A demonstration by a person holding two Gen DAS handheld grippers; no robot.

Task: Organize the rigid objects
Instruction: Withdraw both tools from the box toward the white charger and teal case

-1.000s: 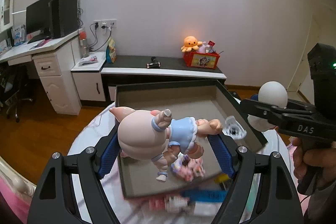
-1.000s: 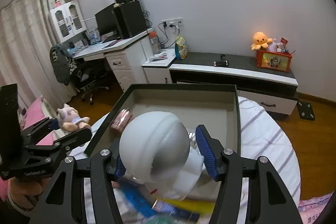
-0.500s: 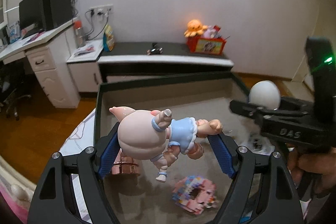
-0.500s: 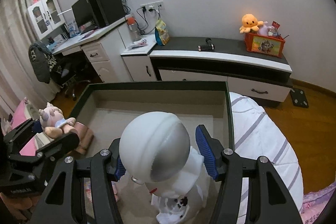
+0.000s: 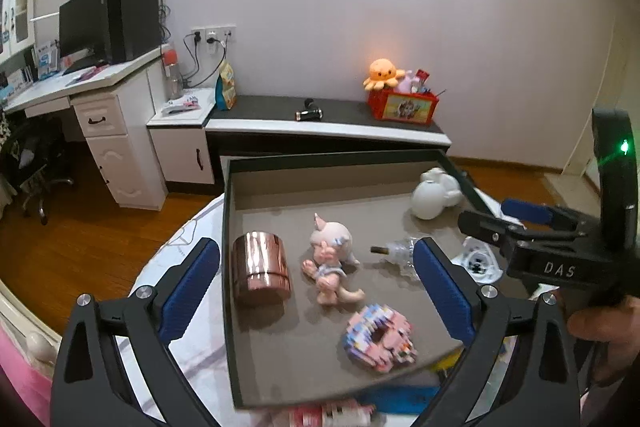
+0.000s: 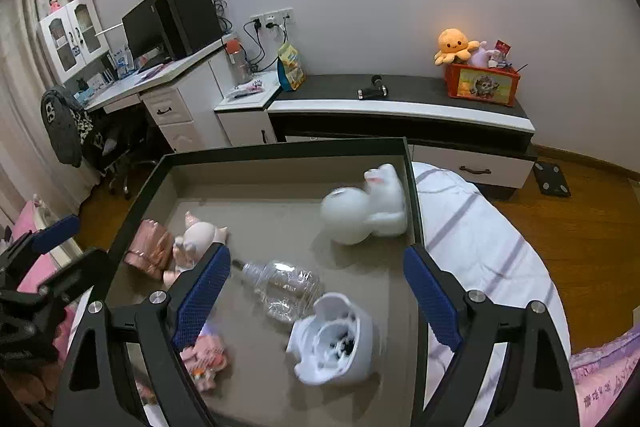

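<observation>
Six toys lay in one grey tray (image 5: 228,267): pink doll (image 5: 332,259) centre, white figure (image 6: 368,211) far right. Our left gripper (image 5: 316,283) and right gripper (image 6: 316,287) had just opened, empty.

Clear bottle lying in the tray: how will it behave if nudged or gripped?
The bottle lies on its side on the flat tray floor, so it probably rolls if pushed sideways. It looks empty and thin-walled, so likely light. Its glossy, rounded body may slip or dent under the pads.
</observation>
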